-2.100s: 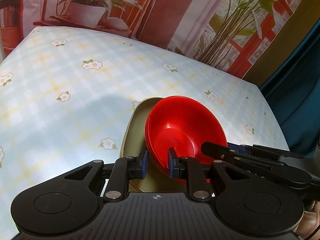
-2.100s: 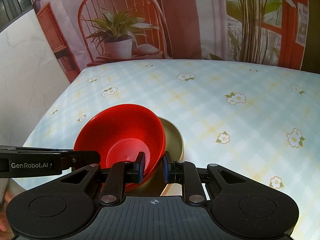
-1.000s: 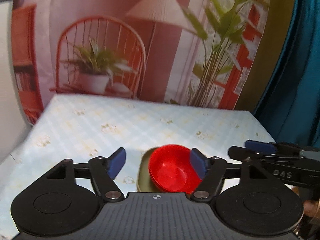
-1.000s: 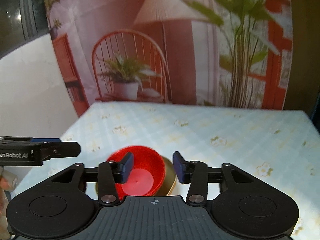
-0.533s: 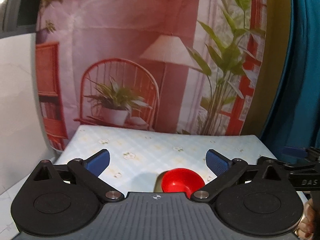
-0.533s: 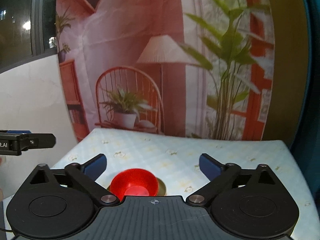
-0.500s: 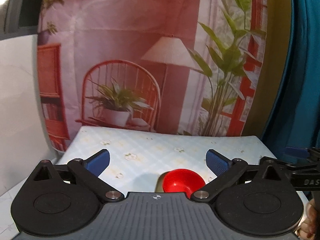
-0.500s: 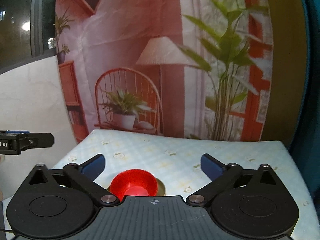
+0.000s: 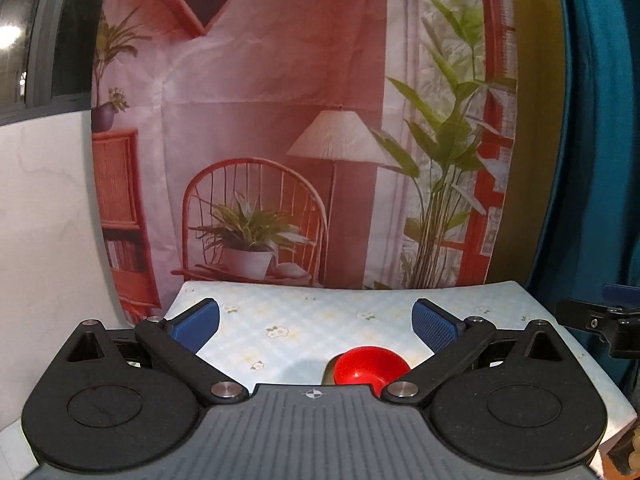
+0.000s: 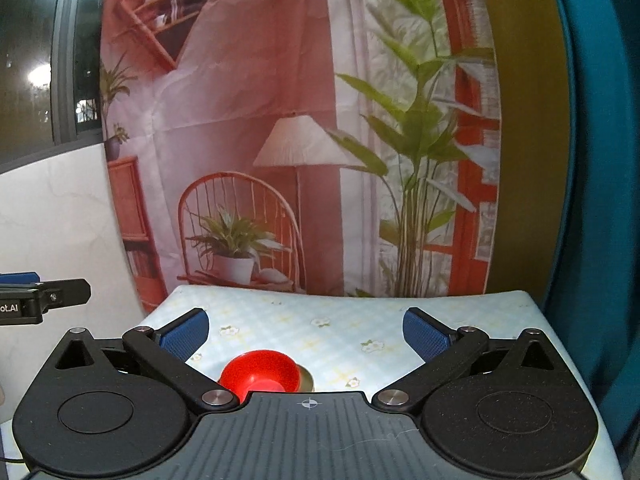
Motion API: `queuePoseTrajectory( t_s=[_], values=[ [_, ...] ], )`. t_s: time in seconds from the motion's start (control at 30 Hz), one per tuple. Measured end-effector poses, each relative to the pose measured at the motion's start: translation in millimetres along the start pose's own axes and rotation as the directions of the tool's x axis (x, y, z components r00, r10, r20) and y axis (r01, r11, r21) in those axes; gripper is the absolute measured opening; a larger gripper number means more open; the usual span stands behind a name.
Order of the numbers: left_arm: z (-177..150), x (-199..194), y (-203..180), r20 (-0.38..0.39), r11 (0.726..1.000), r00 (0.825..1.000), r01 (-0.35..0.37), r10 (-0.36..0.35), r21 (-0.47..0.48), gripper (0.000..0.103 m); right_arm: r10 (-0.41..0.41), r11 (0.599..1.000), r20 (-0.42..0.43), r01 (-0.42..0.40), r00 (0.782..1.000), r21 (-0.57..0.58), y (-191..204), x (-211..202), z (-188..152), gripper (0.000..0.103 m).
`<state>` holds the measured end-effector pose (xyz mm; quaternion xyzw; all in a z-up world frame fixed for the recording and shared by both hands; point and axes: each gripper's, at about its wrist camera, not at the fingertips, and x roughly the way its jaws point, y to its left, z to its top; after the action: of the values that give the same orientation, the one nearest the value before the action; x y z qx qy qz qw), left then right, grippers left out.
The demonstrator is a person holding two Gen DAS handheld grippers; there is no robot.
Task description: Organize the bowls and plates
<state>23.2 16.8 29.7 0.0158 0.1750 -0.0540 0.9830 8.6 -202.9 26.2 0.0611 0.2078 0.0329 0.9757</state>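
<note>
On floral tablecloth (image 9: 320, 320), red bowl (image 9: 370, 364) beside backdrop (image 9: 280, 120).

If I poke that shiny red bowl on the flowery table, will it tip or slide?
The shiny red bowl looks like light plastic, so it probably slides easily. It sits on an olive plate, so it may skid there. Its wide rim over a narrower base suggests an edge poke could rock it.

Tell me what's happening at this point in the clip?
A person holds a pair of tongs in each hand, and both the left tongs and the right tongs are wide open and empty, well clear of the dishes. On the floral tablecloth a red bowl sits nested on an olive plate. Nothing is being gripped; the stacking looks done.
</note>
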Motion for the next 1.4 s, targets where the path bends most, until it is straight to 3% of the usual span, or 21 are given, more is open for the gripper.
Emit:
queuePoseTrajectory(
  t_s=[0.13, 0.43, 1.4],
  values=[
    [-1, -12, -6, 0.039, 0.999, 0.999, -0.025, 0.024, 0.037, 0.103, 0.015, 1.000, 0.011, -0.015, 1.000, 0.000, 3, -12, -4, 0.103],
    [-8, -21, -7, 0.052, 1.000, 0.999, -0.007, 0.006, 0.011, 0.103, 0.022, 0.999, 0.069, -0.019, 0.997, -0.037, 17, -27, -9, 0.103],
    [-7, -21, -2, 0.041, 0.998, 0.998, -0.054, 0.053, 0.028, 0.103, -0.037, 0.999, 0.044, 0.036, 0.998, 0.032, 11, -22, -11, 0.103]
  ],
)
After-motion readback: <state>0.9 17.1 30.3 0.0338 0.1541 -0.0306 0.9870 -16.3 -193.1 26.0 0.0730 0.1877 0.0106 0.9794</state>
